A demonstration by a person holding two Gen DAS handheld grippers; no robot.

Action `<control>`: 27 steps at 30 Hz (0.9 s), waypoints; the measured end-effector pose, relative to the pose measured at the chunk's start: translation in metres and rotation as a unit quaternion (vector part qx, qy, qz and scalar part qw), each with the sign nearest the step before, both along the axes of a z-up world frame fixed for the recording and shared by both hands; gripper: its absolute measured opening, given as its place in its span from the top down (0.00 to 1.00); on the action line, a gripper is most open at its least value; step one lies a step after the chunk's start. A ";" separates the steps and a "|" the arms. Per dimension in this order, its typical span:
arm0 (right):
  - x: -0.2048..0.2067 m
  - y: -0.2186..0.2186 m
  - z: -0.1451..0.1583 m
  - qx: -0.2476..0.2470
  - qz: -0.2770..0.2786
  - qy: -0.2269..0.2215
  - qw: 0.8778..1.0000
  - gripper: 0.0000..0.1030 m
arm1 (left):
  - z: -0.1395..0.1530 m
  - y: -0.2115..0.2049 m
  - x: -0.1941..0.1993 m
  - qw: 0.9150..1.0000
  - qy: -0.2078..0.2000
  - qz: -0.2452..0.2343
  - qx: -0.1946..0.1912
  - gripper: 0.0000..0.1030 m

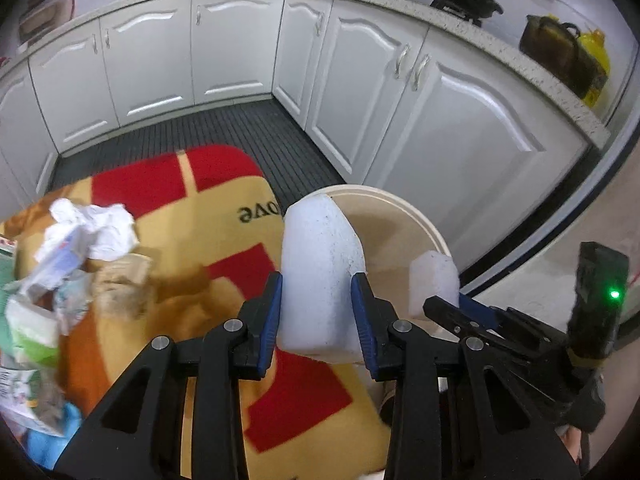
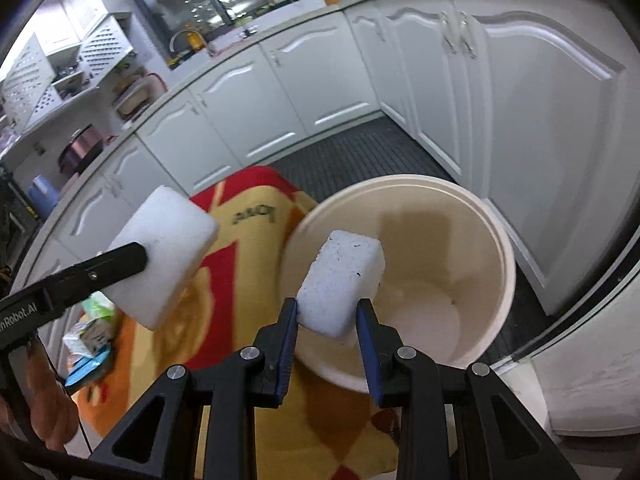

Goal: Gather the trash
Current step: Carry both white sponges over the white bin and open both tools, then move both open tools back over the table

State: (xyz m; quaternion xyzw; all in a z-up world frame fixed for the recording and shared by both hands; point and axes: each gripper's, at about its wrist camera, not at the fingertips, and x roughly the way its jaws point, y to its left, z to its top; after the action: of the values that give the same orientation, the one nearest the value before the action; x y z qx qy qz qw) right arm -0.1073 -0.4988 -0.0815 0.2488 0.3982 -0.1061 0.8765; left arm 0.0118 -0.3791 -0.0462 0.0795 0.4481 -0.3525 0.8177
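The left gripper (image 1: 318, 312) clenches a large foam block (image 1: 320, 272); the right gripper (image 2: 328, 328) grasps a smaller foam block (image 2: 340, 284) – the cream bucket (image 2: 492, 240) at one o'clock, something white at its bottom.

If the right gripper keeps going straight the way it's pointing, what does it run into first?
Most likely the inside of the cream bucket. The right gripper, shut on a small white foam block, aims down into its open mouth, with nothing visible between. Depth is hard to judge through the fisheye.
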 end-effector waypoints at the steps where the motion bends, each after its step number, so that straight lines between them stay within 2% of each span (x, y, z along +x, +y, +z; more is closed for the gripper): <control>1: 0.001 -0.001 -0.002 0.000 -0.004 0.004 1.000 0.72 | -0.006 -0.005 0.001 1.000 0.003 0.000 0.001 0.67; 2: 0.002 -0.004 -0.005 0.000 -0.009 0.009 1.000 0.71 | -0.011 -0.010 0.003 1.000 0.006 -0.001 0.002 0.66; 3: 0.004 -0.008 -0.007 0.000 -0.015 0.012 1.000 0.67 | -0.016 -0.013 0.005 1.000 0.012 -0.002 0.002 0.60; 4: 0.004 -0.010 -0.008 -0.002 -0.019 0.014 1.000 0.55 | -0.019 -0.015 0.007 1.000 0.019 0.000 0.003 0.55; 5: 0.005 -0.013 -0.009 -0.004 -0.023 0.015 1.000 0.38 | -0.023 -0.015 0.009 1.000 0.026 0.005 0.001 0.47; 7: 0.003 -0.016 -0.010 -0.005 -0.032 0.014 0.999 0.27 | -0.026 -0.012 0.012 0.999 0.032 0.019 -0.014 0.45; 10: -0.002 -0.020 -0.012 -0.005 -0.040 0.015 0.999 0.27 | -0.028 -0.006 0.016 0.999 0.034 0.028 -0.012 0.45; 15: -0.001 -0.014 -0.015 0.002 -0.034 0.019 0.999 0.27 | -0.024 0.004 0.010 0.999 -0.004 0.037 0.018 0.45; 27: 0.008 0.018 0.001 -0.015 -0.002 0.008 1.000 0.27 | -0.015 0.038 0.003 0.997 -0.035 0.069 0.030 0.45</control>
State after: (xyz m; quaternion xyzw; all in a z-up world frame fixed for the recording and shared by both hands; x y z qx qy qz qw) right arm -0.0996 -0.4806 -0.0809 0.2354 0.4034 -0.1160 0.8766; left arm 0.0146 -0.3416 -0.0609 0.0849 0.4339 -0.2789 0.8525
